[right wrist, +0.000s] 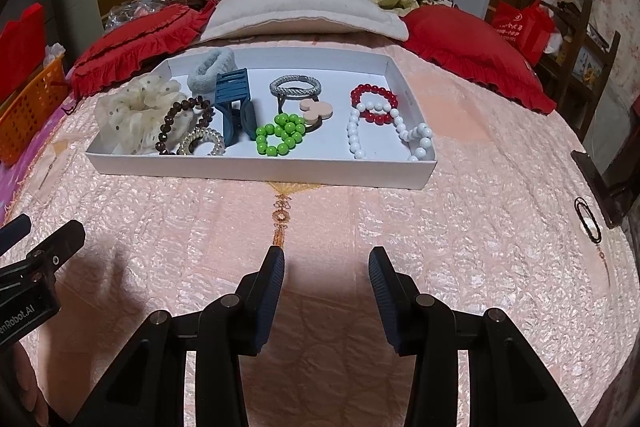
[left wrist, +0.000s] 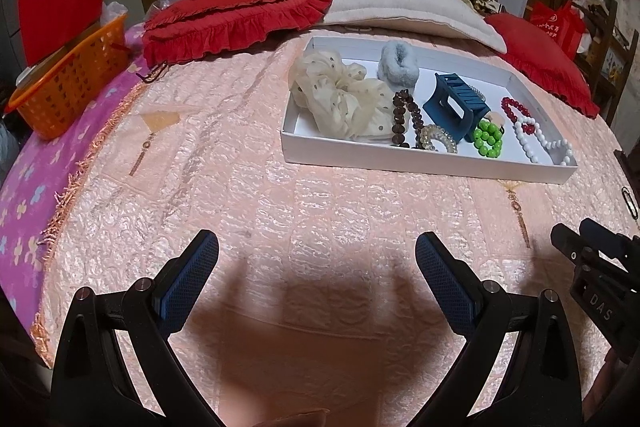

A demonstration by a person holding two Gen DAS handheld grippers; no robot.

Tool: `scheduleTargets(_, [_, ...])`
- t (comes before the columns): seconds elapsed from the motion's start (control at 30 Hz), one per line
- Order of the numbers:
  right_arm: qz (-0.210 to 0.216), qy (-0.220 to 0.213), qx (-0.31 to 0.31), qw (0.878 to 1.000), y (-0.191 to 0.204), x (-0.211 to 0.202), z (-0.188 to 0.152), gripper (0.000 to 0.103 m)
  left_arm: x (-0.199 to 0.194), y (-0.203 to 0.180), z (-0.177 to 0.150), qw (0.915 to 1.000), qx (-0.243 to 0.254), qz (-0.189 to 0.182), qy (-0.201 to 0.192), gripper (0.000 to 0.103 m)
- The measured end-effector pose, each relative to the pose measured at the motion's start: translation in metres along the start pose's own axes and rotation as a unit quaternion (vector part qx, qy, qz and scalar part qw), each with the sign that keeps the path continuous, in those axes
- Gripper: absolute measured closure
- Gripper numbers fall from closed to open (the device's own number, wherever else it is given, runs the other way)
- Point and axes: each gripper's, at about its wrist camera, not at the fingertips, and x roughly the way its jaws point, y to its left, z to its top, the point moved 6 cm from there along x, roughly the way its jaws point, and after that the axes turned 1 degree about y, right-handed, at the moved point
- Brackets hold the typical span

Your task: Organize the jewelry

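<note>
A white tray (right wrist: 256,169) lies on the pink bedspread and holds a cream scrunchie (right wrist: 134,113), a grey scrunchie (right wrist: 210,69), a blue claw clip (right wrist: 234,101), brown beads (right wrist: 182,125), a spiral hair tie (right wrist: 202,143), green beads (right wrist: 282,135), a silver bangle (right wrist: 296,85), red beads (right wrist: 374,103) and white beads (right wrist: 388,135). The tray also shows in the left wrist view (left wrist: 424,157). My left gripper (left wrist: 316,259) is open and empty, well short of the tray. My right gripper (right wrist: 326,267) is open and empty, in front of the tray.
A black hair tie (right wrist: 587,219) lies on the bedspread at the right edge. An orange basket (left wrist: 72,79) stands at the left. Red pillows (left wrist: 236,21) and a white pillow (right wrist: 304,9) lie behind the tray. A dark stand (right wrist: 600,173) is at the right.
</note>
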Motion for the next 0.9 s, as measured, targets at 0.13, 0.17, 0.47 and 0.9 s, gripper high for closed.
scheduleTargets(0.13, [-0.001,0.002,-0.002,1.0,-0.0001,0.0006,-0.0014,0.061,-0.0002,-0.0009,-0.0003,1.0,0.001,-0.001,0.001,0.004])
scheduleTargets(0.17, [-0.001,0.001,-0.001,1.0,-0.0006,0.0002,-0.0018,0.061,-0.0001,-0.0009,-0.0003,1.0,0.001,-0.001,0.001,0.004])
scheduleTargets(0.47, [-0.001,-0.002,0.001,1.0,-0.0019,-0.0015,-0.0002,0.061,-0.001,-0.0035,-0.003,1.0,0.003,-0.005,0.003,0.004])
scheduleTargets(0.9, [0.0,-0.004,0.001,1.0,-0.0007,-0.002,-0.0004,0.061,-0.0009,-0.0021,-0.0036,1.0,0.001,-0.005,0.004,0.004])
